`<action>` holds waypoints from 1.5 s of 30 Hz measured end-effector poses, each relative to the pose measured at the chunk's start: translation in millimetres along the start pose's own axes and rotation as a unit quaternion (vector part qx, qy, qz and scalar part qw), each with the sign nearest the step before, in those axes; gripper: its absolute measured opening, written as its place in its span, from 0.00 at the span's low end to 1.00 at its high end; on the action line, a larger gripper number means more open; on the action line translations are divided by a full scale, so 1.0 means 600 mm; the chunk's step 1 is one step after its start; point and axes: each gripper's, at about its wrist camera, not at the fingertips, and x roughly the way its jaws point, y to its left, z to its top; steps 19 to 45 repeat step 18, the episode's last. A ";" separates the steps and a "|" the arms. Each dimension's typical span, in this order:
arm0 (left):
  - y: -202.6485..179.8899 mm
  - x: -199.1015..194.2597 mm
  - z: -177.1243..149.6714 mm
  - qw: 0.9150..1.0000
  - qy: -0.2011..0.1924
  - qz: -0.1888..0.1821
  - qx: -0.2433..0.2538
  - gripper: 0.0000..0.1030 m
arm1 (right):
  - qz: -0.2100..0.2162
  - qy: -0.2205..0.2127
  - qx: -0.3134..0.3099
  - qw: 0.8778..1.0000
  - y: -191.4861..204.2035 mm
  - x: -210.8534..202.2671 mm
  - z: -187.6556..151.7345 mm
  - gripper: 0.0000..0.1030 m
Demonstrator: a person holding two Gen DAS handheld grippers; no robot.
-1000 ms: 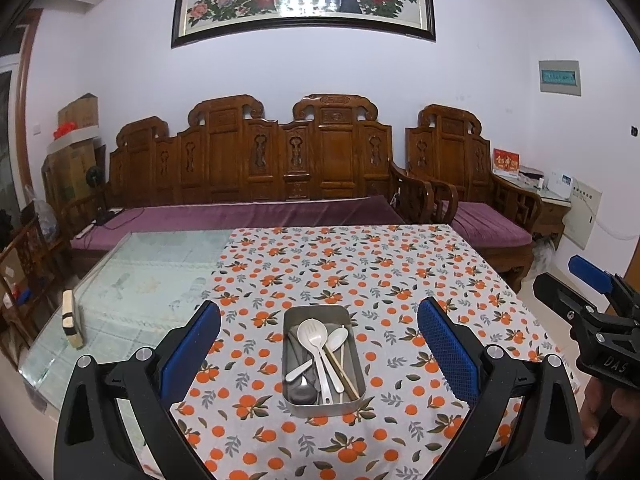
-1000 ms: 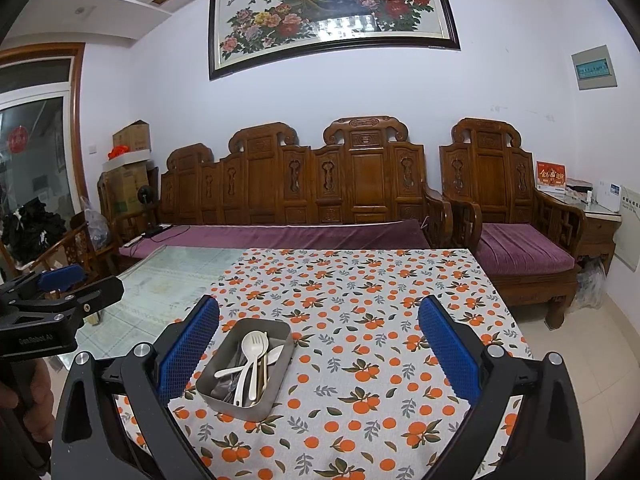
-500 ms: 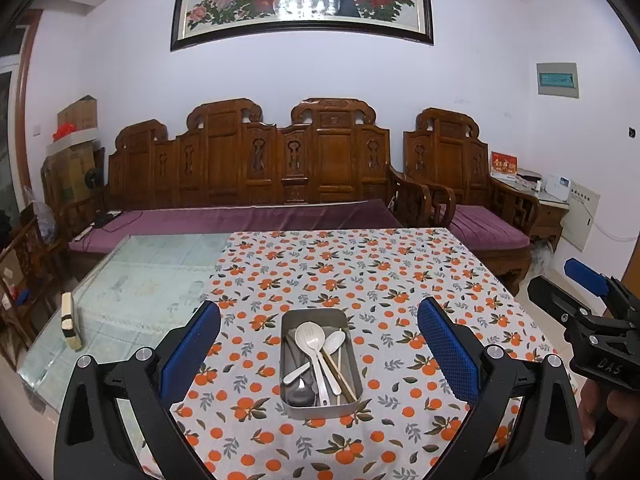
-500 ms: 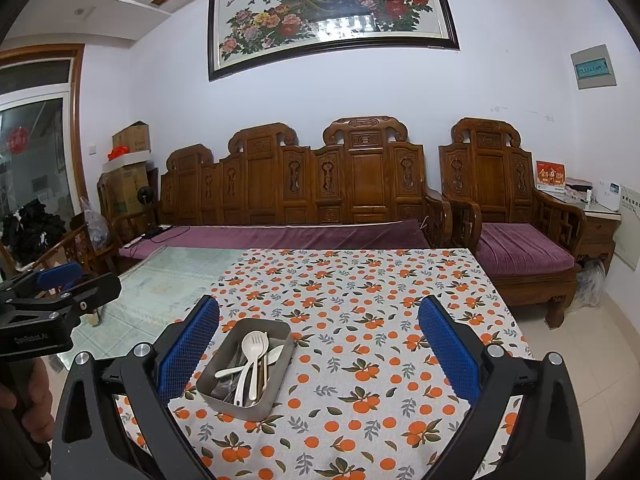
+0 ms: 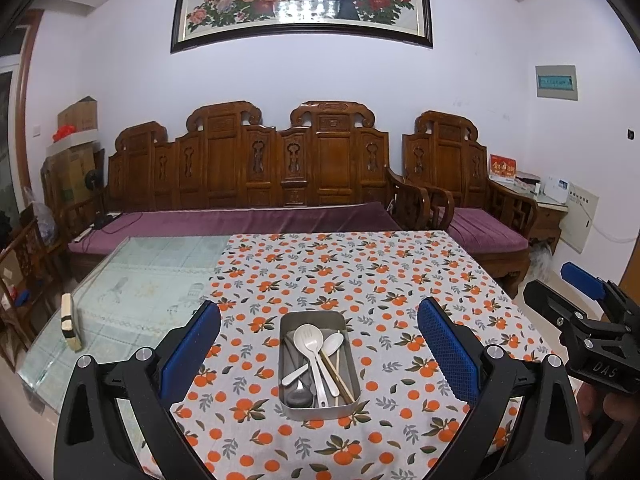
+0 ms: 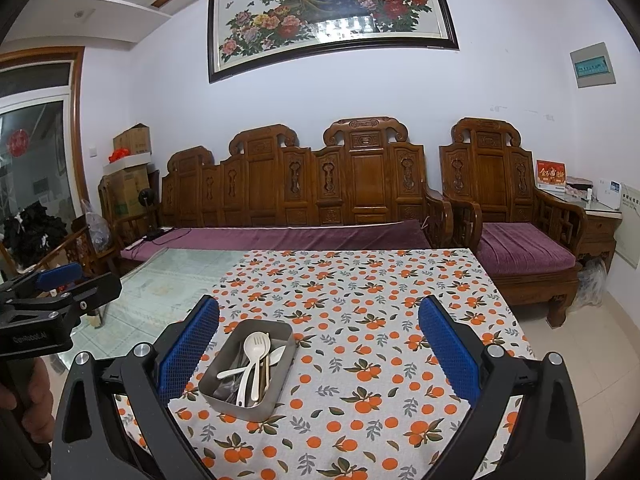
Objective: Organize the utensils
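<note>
A grey metal tin point(image 5: 290, 318) point(image 6: 280, 380) stands on the orange-patterned tablecloth point(image 5: 360, 272) point(image 6: 380, 300). It holds white plastic spoons point(image 5: 310, 340) point(image 6: 254, 350), wooden chopsticks point(image 5: 338, 376) point(image 6: 265, 372) and dark metal utensils point(image 5: 298, 394). My left gripper point(image 5: 319, 350) is open and empty, held above the tin, which lies between its blue pads. My right gripper point(image 6: 319, 350) is open and empty, to the right of the tin. Each gripper shows at the edge of the other's view, the right one point(image 5: 584, 312) and the left one point(image 6: 52, 300).
The table's left part is bare glass point(image 5: 140, 280) with a small pale block point(image 5: 70, 326) near its left edge. A carved wooden sofa point(image 5: 256, 176) with purple cushions stands behind the table, an armchair point(image 5: 472, 200) at its right. Boxes point(image 5: 76, 152) are stacked at the far left.
The left gripper's view has drifted slightly, so the tin sits a little higher and closer to centre between its fingers. The right gripper has barely moved. Both stay open.
</note>
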 end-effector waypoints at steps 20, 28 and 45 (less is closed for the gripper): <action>0.000 -0.001 -0.001 1.000 0.000 0.000 0.000 0.92 | 0.000 0.000 0.001 1.000 0.003 0.001 0.001 0.98; 0.000 -0.001 -0.001 1.000 0.000 0.000 0.000 0.92 | 0.000 0.000 0.001 1.000 0.003 0.001 0.001 0.98; 0.000 -0.001 -0.001 1.000 0.000 0.000 0.000 0.92 | 0.000 0.000 0.001 1.000 0.003 0.001 0.001 0.98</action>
